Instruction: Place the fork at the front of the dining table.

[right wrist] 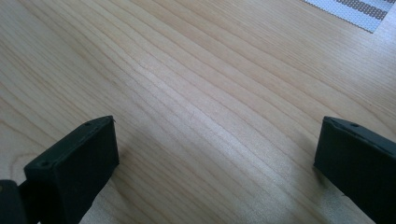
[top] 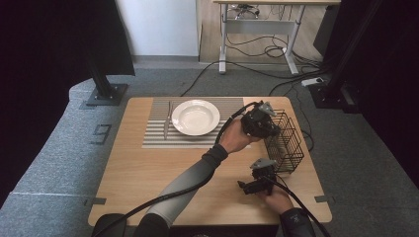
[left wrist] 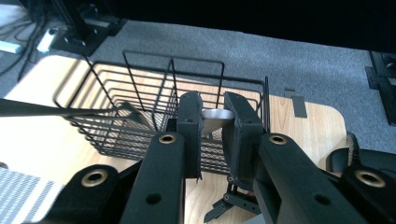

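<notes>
My left gripper reaches across to the black wire basket at the table's right edge. In the left gripper view its jaws are shut on the flared end of a silver utensil, held over the basket. A second long grey utensil lies slanted across the basket, blurred. My right gripper rests low near the front right of the table. Its jaws stand open over bare wood, with nothing between them.
A white plate sits on a striped placemat at the back of the wooden table, with a knife to its left. Cables trail from both grippers. Grey carpet surrounds the table.
</notes>
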`<state>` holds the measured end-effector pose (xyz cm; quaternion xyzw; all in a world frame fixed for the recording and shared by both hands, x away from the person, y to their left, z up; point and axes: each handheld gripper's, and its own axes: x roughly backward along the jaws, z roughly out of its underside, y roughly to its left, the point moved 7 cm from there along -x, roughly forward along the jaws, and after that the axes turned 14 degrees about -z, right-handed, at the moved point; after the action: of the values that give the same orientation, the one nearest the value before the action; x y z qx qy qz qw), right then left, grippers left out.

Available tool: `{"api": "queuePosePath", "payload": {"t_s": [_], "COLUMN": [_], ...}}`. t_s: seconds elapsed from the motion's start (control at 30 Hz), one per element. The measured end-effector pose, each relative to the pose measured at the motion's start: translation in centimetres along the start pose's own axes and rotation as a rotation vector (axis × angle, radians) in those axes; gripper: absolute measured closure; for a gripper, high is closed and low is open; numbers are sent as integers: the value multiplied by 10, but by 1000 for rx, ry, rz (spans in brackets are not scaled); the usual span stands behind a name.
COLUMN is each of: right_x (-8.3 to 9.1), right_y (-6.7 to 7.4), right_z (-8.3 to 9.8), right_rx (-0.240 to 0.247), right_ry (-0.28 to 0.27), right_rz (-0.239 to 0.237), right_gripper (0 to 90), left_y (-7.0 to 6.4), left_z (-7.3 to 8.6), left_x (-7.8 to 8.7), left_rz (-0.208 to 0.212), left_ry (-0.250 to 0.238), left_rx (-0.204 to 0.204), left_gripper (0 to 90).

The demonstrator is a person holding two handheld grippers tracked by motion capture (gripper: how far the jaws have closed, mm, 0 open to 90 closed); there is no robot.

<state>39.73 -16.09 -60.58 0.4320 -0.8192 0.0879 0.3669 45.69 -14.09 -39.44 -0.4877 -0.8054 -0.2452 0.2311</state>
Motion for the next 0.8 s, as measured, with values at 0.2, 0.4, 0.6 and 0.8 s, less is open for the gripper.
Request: {"api": "queuePosePath", "payload": {"t_s": [0.2,0.4,0.6,0.8], "right_x": [0,0,0,0], "right_y": [0,0,0,0], "right_z": [0,0,0,0], "right_rx": [0,0,-1,1], "right_ry": [0,0,0,1], "right_rz": [0,-1,-1,-3], "right_gripper": [0,0,0,0], "left_y": [7,20,30,41], "left_z": [-10,-17,-14,3], "left_x": [21,52,69,86], "left_rz": [-13,-46,-75,-93], "left_ry": [-28,-53,-57,-44], "left_rx": [3,-7,2,8], "left_gripper": [774,775,776,776]}}
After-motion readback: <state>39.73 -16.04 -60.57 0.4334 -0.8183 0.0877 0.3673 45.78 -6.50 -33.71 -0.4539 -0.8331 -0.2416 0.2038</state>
